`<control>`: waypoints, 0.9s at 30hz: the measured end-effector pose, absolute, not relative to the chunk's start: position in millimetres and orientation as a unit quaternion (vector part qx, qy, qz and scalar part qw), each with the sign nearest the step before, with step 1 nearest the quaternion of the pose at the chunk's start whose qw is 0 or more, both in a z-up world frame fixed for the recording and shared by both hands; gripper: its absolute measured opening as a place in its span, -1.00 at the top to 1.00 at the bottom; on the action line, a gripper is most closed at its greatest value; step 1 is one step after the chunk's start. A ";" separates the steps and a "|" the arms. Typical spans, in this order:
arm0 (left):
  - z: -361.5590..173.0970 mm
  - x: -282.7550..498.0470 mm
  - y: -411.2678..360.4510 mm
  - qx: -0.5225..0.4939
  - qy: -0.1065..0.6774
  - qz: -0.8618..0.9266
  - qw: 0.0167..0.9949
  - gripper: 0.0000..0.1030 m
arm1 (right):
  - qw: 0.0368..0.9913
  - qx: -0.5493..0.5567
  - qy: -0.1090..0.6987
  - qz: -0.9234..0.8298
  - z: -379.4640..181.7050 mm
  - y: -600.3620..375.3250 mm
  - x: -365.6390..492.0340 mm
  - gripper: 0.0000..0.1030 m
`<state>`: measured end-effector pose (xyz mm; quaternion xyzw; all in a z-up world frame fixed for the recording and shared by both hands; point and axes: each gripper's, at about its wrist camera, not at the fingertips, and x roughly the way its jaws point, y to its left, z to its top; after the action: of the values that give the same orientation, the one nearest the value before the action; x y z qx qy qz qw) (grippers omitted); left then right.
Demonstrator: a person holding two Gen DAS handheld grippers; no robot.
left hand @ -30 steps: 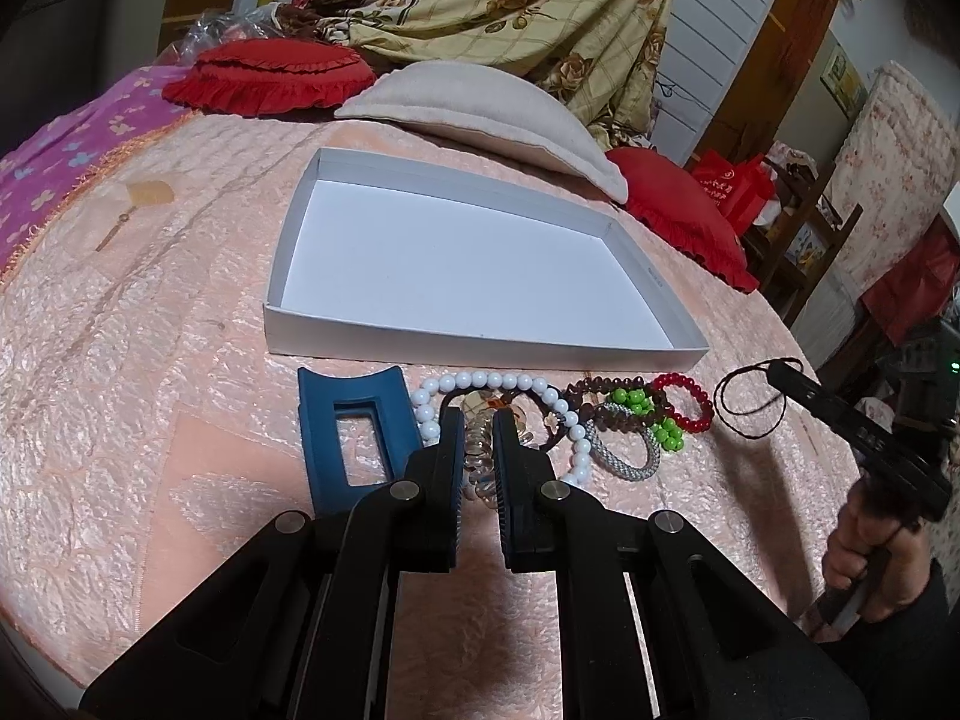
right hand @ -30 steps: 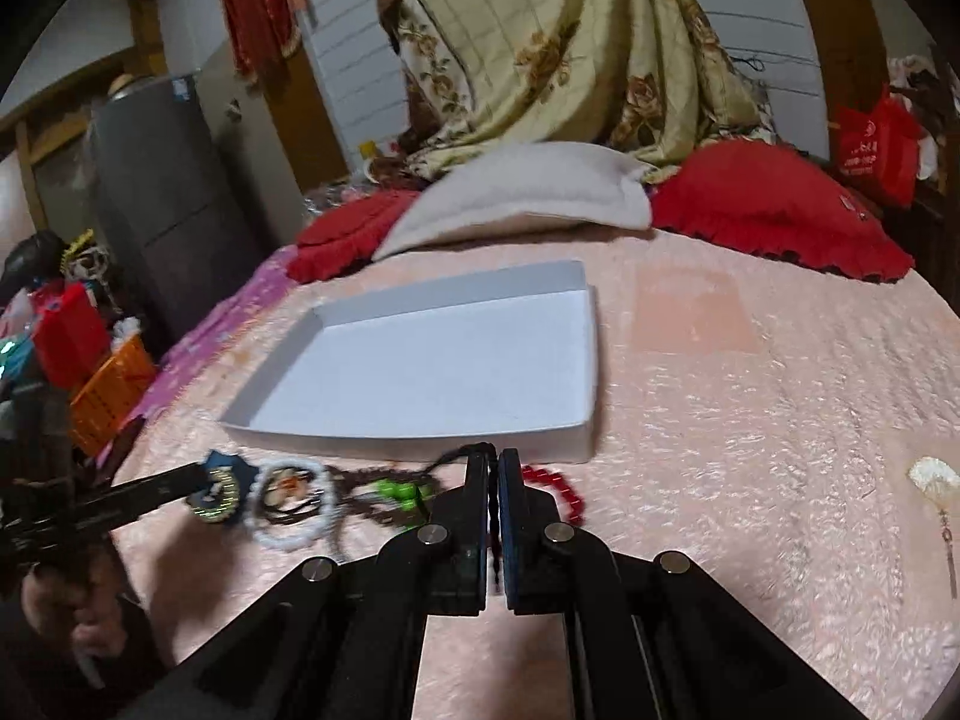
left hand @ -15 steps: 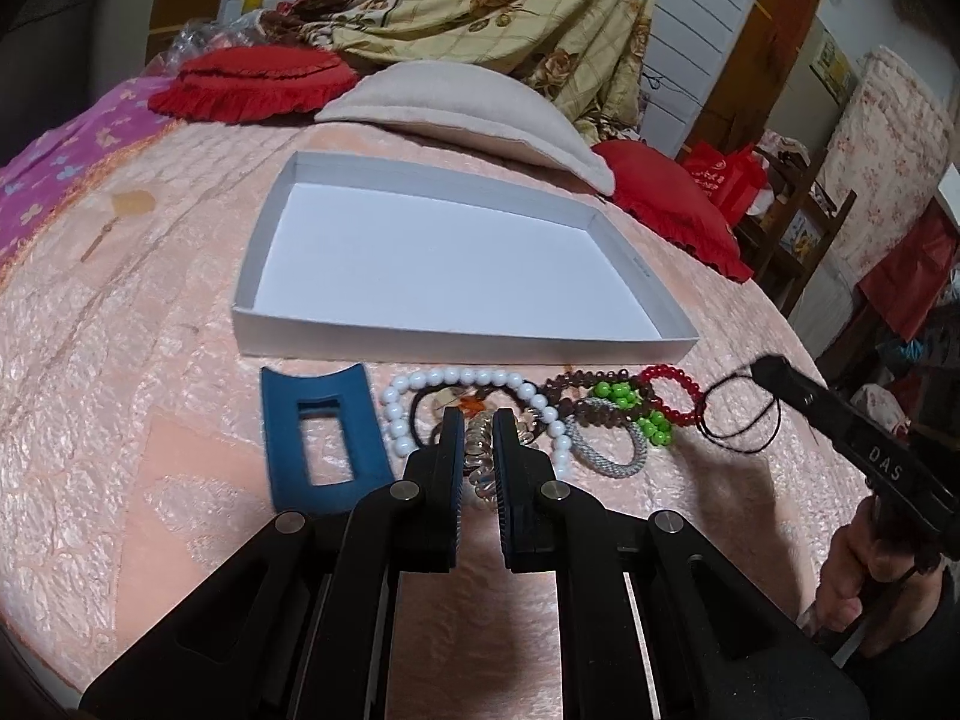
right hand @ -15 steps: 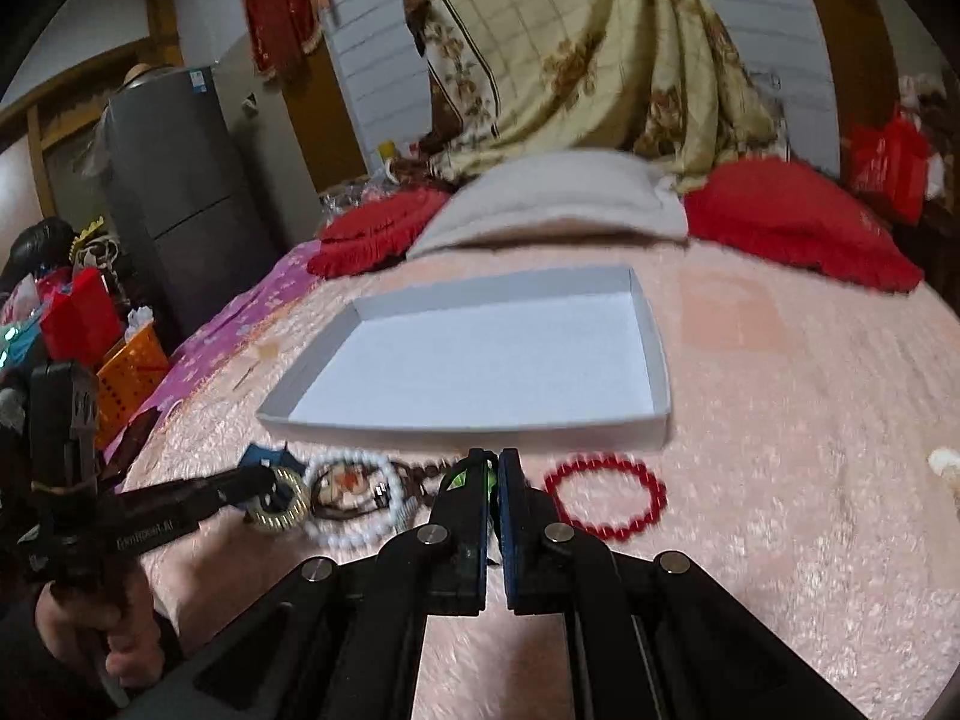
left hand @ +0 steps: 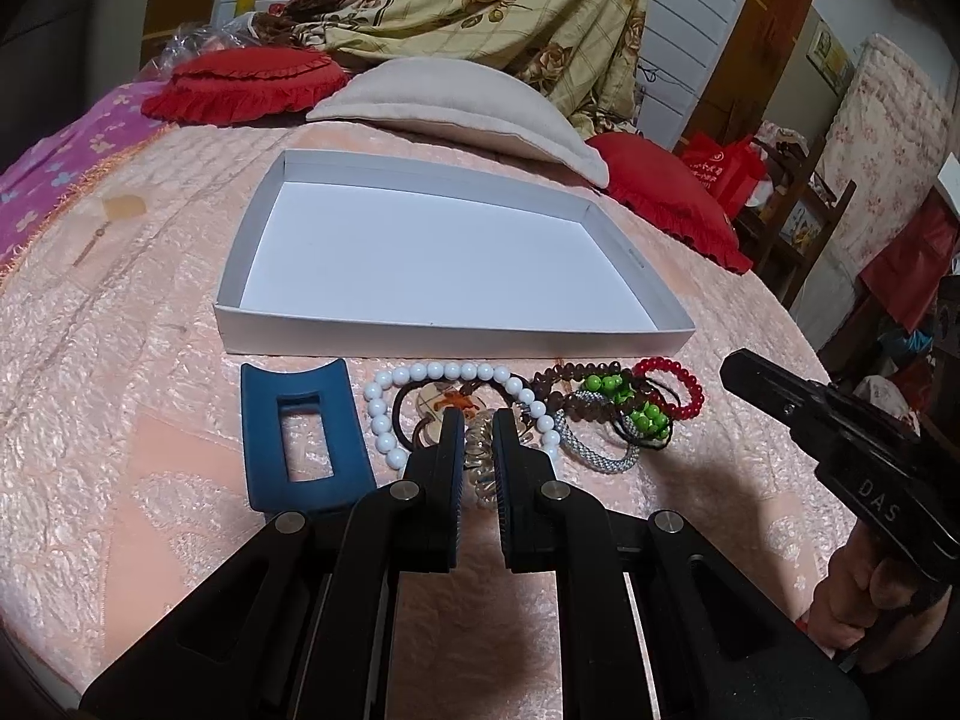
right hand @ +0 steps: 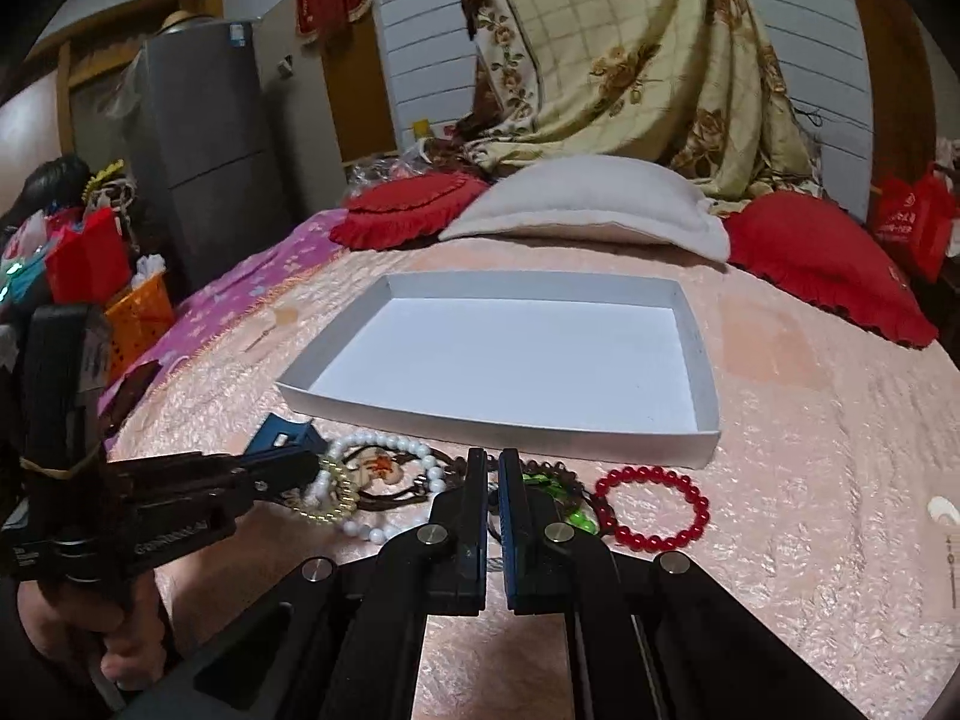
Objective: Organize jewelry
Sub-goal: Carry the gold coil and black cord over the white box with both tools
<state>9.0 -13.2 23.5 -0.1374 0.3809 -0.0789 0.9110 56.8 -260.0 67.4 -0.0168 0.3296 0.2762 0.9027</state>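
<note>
An empty white shallow box (left hand: 288, 324) (right hand: 702, 384) lies on the pink bedspread. In front of it sits a jewelry pile: blue hair clip (left hand: 300, 438), white bead bracelet (left hand: 384, 414) (right hand: 366, 525), green beads (left hand: 648, 417), red bead bracelet (left hand: 684, 384) (right hand: 651, 507), silver bangle (left hand: 591, 456). My left gripper (left hand: 477, 420) is shut on a clear spiral hair tie (left hand: 480, 468) (right hand: 336, 495), held just above the pile. My right gripper (right hand: 492, 459) is over the dark and green beads with its fingers nearly closed; what it holds is hidden.
A beige pillow (left hand: 468, 102) and red cushions (left hand: 240, 84) (right hand: 822, 258) lie behind the box. A small tasselled charm (left hand: 120, 210) lies at far left; another white one (right hand: 942, 510) lies at right. A fridge (right hand: 198, 144) and orange basket (right hand: 141, 318) stand beside the bed.
The right gripper dragged its black cord back to the pile by the red bracelet and dropped lower. The left gripper closed in on the spiral hair tie and lifted it slightly.
</note>
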 end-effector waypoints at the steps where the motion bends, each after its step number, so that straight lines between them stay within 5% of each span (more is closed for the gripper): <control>1: 23.7 9.2 -13.0 -0.137 0.381 -0.079 0.911 0.85 | 0.903 -0.015 0.332 0.274 67.0 -261.4 57.4 0.94; 27: 27.7 1.2 -3.1 -0.142 0.373 -0.073 0.914 0.85 | 0.907 0.011 0.362 0.216 55.7 -300.3 69.2 0.91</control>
<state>1.2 -3.1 27.7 -0.1420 0.3734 -0.0729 0.9139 69.2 -300.3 55.7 0.0109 0.3618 0.2159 0.9068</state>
